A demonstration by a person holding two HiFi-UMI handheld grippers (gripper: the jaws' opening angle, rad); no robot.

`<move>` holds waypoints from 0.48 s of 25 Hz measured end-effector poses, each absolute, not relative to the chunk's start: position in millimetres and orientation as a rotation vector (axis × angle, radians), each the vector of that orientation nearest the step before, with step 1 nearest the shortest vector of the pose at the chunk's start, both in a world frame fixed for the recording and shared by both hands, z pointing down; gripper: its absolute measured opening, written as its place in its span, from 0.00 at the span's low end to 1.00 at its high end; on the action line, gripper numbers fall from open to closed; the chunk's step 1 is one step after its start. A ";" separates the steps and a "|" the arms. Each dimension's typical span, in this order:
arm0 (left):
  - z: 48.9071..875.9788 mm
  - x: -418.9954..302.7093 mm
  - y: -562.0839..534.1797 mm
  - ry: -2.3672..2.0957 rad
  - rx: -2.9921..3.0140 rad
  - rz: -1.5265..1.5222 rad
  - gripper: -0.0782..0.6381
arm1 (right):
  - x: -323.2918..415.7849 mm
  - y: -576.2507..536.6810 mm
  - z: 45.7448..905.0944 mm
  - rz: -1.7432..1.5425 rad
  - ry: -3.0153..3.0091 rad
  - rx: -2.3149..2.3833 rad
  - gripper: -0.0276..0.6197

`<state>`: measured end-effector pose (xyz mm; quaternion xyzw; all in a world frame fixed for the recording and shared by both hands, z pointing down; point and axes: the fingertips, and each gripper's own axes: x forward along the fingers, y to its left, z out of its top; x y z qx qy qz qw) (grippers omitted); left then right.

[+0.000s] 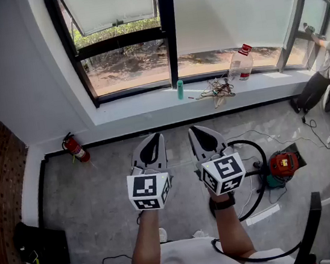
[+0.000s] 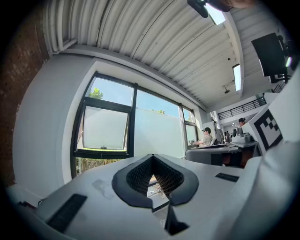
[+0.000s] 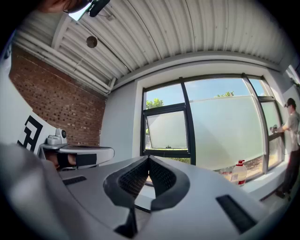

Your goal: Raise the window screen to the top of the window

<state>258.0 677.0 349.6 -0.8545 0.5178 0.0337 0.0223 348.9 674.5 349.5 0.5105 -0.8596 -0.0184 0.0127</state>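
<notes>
Left gripper (image 1: 153, 140) and right gripper (image 1: 198, 131) are closed, empty, well short of the far window (image 1: 167, 36). The screen (image 1: 232, 3) hangs over its right side. It is probably light and floppy, best pinched at its bottom edge.

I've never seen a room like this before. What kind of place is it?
Probably a workshop or lab-style office, not a home: it has a bare concrete floor, a red fire extinguisher, a shop vacuum with loose cables, and a brick wall under a ribbed ceiling.
</notes>
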 end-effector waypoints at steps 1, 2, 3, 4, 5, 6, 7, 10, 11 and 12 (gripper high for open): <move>351.2 251.8 678.5 1.609 -2.646 0.102 0.11 | 342.9 675.8 351.2 -0.053 -2.682 1.587 0.03; 352.4 245.7 679.8 1.614 -2.645 0.100 0.11 | 336.9 676.7 353.1 -0.046 -2.685 1.580 0.03; 353.1 239.7 680.6 1.618 -2.643 0.100 0.11 | 330.6 677.1 355.3 -0.034 -2.688 1.568 0.03; 353.1 233.8 680.8 1.622 -2.641 0.101 0.11 | 323.8 676.5 357.8 -0.016 -2.691 1.551 0.03; 352.7 227.8 680.5 1.625 -2.638 0.101 0.11 | 316.5 675.3 360.4 0.005 -2.694 1.531 0.03; 352.2 221.5 679.8 1.629 -2.636 0.101 0.11 | 308.9 673.8 362.8 0.022 -2.695 1.514 0.03; 351.9 214.8 679.1 1.633 -2.634 0.101 0.11 | 301.0 672.5 364.8 0.033 -2.695 1.499 0.03; 352.8 191.8 677.8 1.646 -2.627 0.098 0.11 | 273.1 670.4 367.4 0.031 -2.704 1.464 0.03; 353.0 182.9 677.4 1.650 -2.623 0.096 0.11 | 262.1 670.0 366.9 0.025 -2.710 1.451 0.03; 352.7 173.3 676.7 1.652 -2.619 0.095 0.11 | 250.5 669.4 365.7 0.018 -2.717 1.439 0.03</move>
